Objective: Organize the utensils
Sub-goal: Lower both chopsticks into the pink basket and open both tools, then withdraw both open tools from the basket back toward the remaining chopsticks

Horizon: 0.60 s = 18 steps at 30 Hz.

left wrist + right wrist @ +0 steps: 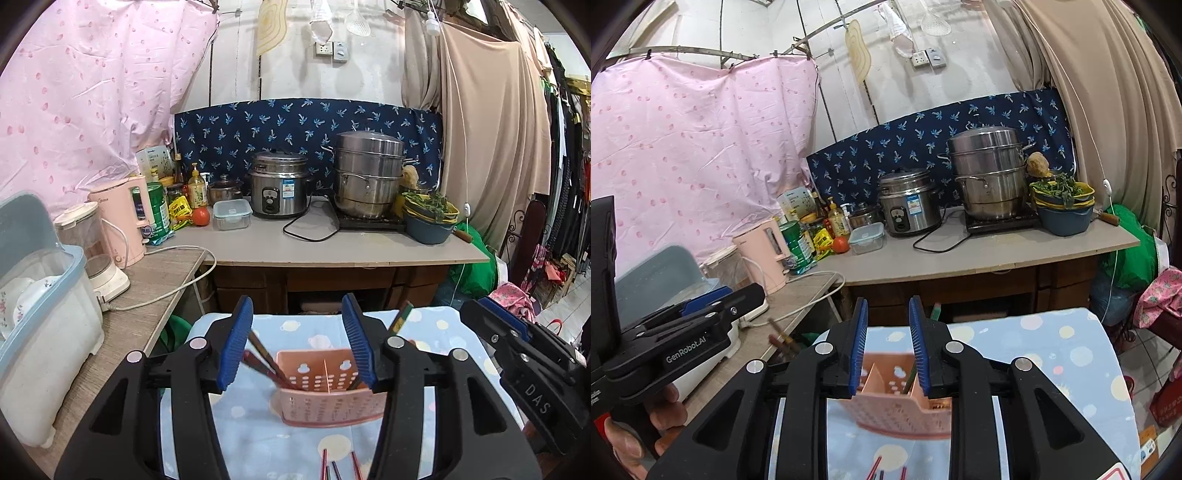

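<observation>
Your pink holder (327, 387) sits on the dotted blue cloth (436, 332) and already has some chopsticks (264, 356) standing inside. More chopsticks (340, 466) lie on the cloth, waiting. Both your left gripper (295, 341) and right gripper (888, 345) have open, empty jaws. Behind is a crowded kitchen desk (295, 245)

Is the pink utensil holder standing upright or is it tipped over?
Upright. The pink utensil holder stands on its base on the blue cloth, mouth upward, with chopsticks leaning inside.
</observation>
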Each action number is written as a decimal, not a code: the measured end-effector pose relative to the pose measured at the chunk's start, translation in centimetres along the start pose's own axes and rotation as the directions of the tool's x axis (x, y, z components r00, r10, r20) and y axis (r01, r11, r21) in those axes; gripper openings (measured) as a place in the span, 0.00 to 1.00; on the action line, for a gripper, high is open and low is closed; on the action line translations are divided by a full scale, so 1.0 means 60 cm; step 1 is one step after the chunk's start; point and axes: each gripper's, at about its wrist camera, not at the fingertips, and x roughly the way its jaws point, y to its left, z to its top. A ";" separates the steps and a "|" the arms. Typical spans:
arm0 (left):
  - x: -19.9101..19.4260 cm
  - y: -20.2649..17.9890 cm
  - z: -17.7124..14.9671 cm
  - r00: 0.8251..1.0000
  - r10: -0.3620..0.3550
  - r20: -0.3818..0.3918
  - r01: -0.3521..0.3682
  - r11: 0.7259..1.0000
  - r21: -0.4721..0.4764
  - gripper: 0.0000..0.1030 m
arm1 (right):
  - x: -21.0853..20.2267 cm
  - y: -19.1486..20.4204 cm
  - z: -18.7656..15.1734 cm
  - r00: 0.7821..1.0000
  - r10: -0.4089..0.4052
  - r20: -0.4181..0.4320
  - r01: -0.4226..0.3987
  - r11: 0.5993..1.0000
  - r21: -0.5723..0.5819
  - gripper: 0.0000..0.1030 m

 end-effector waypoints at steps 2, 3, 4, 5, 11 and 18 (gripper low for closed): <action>-0.018 0.000 -0.013 1.000 0.002 -0.003 -0.002 1.000 0.011 0.50 | -0.021 0.003 -0.016 1.000 0.009 -0.016 -0.009 1.000 0.004 0.22; -0.026 0.000 -0.020 1.000 0.011 -0.007 -0.011 1.000 0.020 0.50 | -0.030 0.005 -0.025 1.000 0.011 -0.025 -0.011 1.000 0.004 0.22; -0.035 -0.001 -0.032 1.000 0.023 -0.012 -0.023 0.999 0.035 0.50 | -0.040 0.007 -0.034 0.999 0.012 -0.032 -0.012 1.000 0.002 0.22; -0.042 -0.001 -0.041 0.999 0.028 -0.017 -0.027 0.999 0.045 0.50 | -0.051 0.009 -0.045 0.999 0.010 -0.041 -0.010 1.000 -0.003 0.22; -0.082 0.009 -0.120 0.996 0.041 -0.073 -0.036 0.997 0.071 0.51 | -0.112 0.028 -0.121 0.995 -0.059 -0.079 0.052 0.995 -0.081 0.22; -0.119 0.034 -0.213 0.988 0.043 -0.146 -0.036 0.998 0.052 0.51 | -0.164 0.031 -0.207 0.981 -0.097 -0.168 0.080 0.991 -0.106 0.22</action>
